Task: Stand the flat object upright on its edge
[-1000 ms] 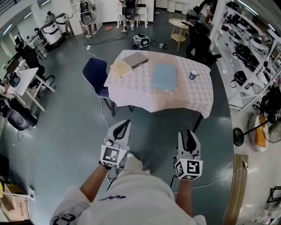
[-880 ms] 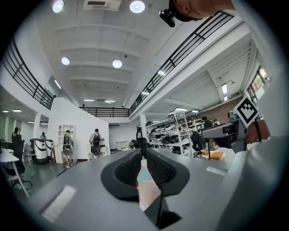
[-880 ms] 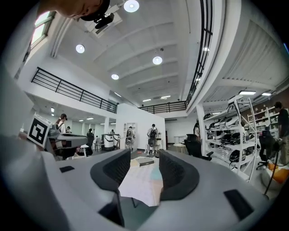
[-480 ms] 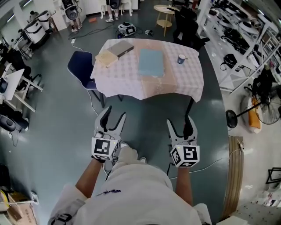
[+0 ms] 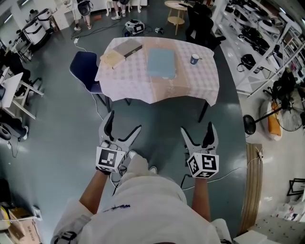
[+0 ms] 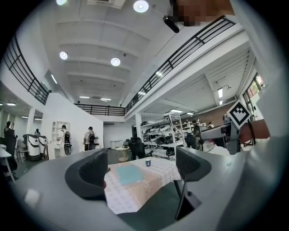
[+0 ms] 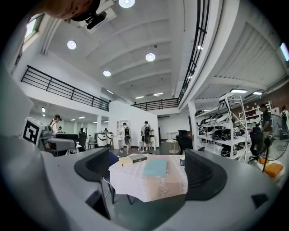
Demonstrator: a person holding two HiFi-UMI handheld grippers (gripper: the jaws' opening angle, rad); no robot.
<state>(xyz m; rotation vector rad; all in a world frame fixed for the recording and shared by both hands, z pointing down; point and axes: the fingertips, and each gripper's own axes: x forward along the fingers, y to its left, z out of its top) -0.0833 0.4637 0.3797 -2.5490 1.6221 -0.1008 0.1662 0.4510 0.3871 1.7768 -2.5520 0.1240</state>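
Jaws opening and empty, the left gripper (image 5: 123,125) and right gripper (image 5: 197,131) hang in the lower frame over open grey floor (image 5: 159,121). Well beyond them, at upper centre, one table (image 5: 128,83) holds one pale-blue flat object (image 5: 161,63) lying flat, with two books, tan (image 5: 112,58) and grey (image 5: 127,47), to its left and one cup (image 5: 194,59) to its right.

Grey glossy floor (image 5: 57,133) all round me. Desk (image 5: 138,83) ahead, pale checked cloth, dark legs. Blue chair (image 5: 85,67) at its left side. Round wooden side table (image 5: 175,5) beyond desk. Loaded metal shelving (image 5: 259,31) along right wall, standing fan (image 5: 287,116) near it. White workbenches (image 5: 21,90) left. White walls, mezzanine railing (image 7: 63,88), round ceiling lights (image 7: 150,57) on.
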